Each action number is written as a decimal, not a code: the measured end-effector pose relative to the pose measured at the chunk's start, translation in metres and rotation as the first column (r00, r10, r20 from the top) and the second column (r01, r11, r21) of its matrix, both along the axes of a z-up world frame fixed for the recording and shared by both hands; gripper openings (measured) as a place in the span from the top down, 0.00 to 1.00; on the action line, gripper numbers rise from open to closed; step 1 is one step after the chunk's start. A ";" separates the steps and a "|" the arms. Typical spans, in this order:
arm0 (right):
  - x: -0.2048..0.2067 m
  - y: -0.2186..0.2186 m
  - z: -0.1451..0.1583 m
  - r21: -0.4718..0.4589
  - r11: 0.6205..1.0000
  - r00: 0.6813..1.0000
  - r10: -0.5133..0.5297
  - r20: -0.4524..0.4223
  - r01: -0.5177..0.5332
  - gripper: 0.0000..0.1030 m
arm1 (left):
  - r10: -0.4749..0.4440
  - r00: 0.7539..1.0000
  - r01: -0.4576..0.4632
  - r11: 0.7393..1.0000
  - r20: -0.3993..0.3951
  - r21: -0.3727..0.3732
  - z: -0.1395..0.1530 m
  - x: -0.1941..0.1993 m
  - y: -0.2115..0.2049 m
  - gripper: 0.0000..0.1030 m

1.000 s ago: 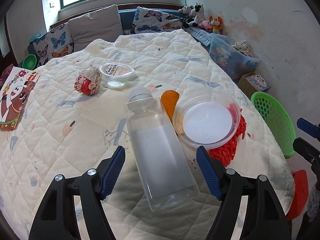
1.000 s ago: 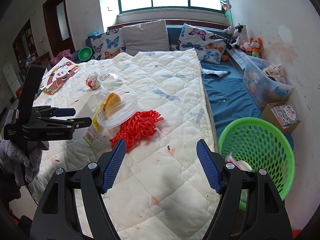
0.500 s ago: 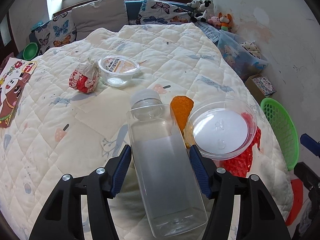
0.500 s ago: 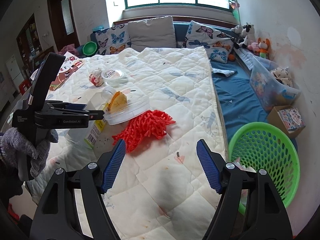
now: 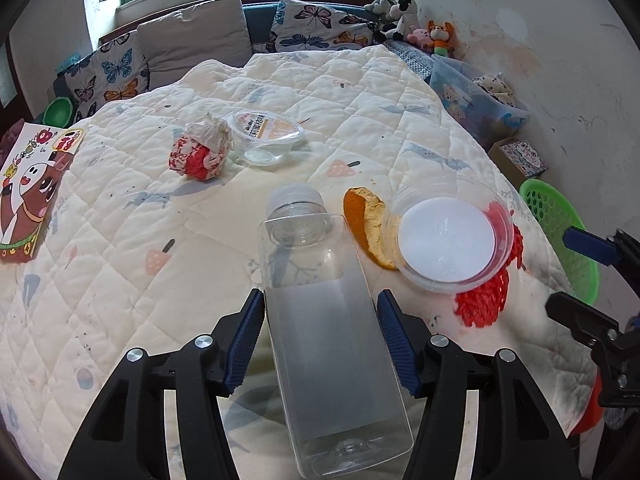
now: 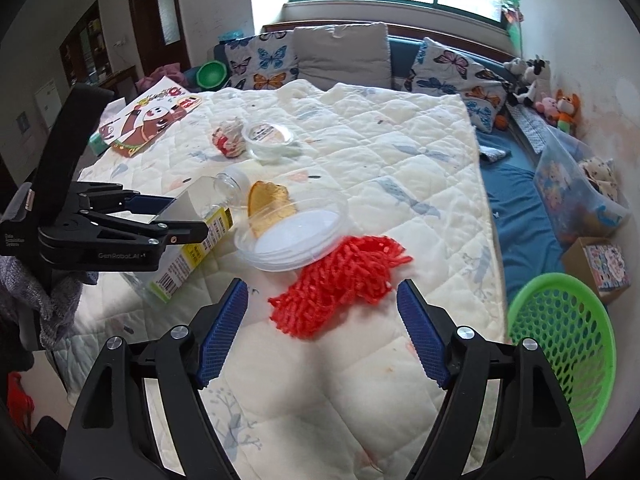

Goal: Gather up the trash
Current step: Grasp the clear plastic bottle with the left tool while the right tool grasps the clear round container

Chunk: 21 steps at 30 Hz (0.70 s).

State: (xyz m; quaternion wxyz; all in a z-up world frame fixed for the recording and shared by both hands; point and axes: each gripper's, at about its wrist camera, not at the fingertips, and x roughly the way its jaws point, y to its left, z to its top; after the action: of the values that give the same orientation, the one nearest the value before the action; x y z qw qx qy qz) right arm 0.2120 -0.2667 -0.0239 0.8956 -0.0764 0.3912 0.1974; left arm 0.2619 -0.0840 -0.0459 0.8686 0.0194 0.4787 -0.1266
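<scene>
Your left gripper point(image 5: 320, 340) has just been closing and now brackets the clear bottle point(image 5: 328, 320), pads at or just shy of its flat sides, lying cap-away on the quilt point(image 5: 120, 240): a squeeze across the narrow width looks the surest hold. Your right gripper point(image 6: 322, 332) has swung in, jaws opening and empty, over the red mesh point(image 6: 340, 280). Near right, the green basket point(image 6: 560, 360) waits.
</scene>
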 end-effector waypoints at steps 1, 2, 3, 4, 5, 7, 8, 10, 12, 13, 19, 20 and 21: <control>0.003 0.005 -0.001 -0.006 1.000 1.000 0.013 0.001 -0.013 0.25 | 0.001 1.000 -0.001 1.000 0.003 0.007 0.001 -0.001 0.002 0.45; 0.004 0.009 -0.001 -0.012 1.000 1.000 0.023 0.001 -0.023 0.24 | -0.001 1.000 0.001 1.000 0.006 0.012 0.002 -0.002 0.005 0.46; 0.007 0.014 -0.001 -0.021 0.999 1.000 0.031 0.001 -0.031 0.24 | -0.001 1.000 0.001 1.000 0.010 0.018 0.003 -0.003 0.007 0.46; 0.008 0.017 -0.002 -0.026 0.999 0.999 0.038 0.000 -0.038 0.23 | 0.001 1.000 -0.001 1.000 0.011 0.021 0.004 -0.004 0.010 0.46; 0.012 0.020 -0.003 -0.034 0.998 0.999 0.051 -0.003 -0.051 0.21 | 0.003 1.000 -0.003 1.000 0.011 0.022 0.004 -0.004 0.014 0.46; 0.020 0.027 -0.005 -0.055 0.996 0.998 0.070 -0.008 -0.070 0.19 | 0.008 1.000 -0.008 1.000 0.011 0.028 0.005 -0.005 0.020 0.46; 0.023 0.030 -0.007 -0.059 0.995 0.997 0.080 -0.015 -0.081 0.18 | 0.009 1.000 -0.010 1.000 0.012 0.029 0.005 -0.005 0.023 0.46; 0.030 0.035 -0.011 -0.070 0.993 0.995 0.092 -0.028 -0.094 0.17 | 0.012 1.000 -0.012 0.999 0.013 0.033 0.004 -0.005 0.028 0.46; 0.035 0.040 -0.014 -0.080 0.990 0.993 0.112 -0.039 -0.114 0.14 | 0.014 1.000 -0.014 0.999 0.010 0.031 0.004 -0.006 0.033 0.46; 0.037 0.041 -0.014 -0.088 0.989 0.993 0.116 -0.039 -0.119 0.14 | 0.015 1.000 -0.015 0.999 0.009 0.029 0.003 -0.006 0.036 0.46; 0.055 0.060 -0.027 -0.158 0.976 0.988 0.138 -0.063 -0.147 0.10 | 0.015 1.000 -0.015 1.000 -0.003 0.013 -0.002 -0.004 0.041 0.46; 0.057 0.061 -0.029 -0.167 0.975 0.988 0.137 -0.066 -0.146 0.10 | 0.013 1.000 -0.013 1.000 -0.005 0.013 -0.003 -0.004 0.041 0.46; 0.060 0.063 -0.032 -0.174 0.974 0.989 0.134 -0.069 -0.144 0.10 | 0.012 1.000 -0.012 1.000 -0.010 0.011 -0.004 -0.003 0.042 0.45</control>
State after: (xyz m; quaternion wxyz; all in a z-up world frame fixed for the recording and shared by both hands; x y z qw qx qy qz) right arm 0.2716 -0.2041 -0.0559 0.8576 -0.1780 0.4264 0.2259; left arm 0.2588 -0.0421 -0.0502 0.8669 0.0207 0.4837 -0.1186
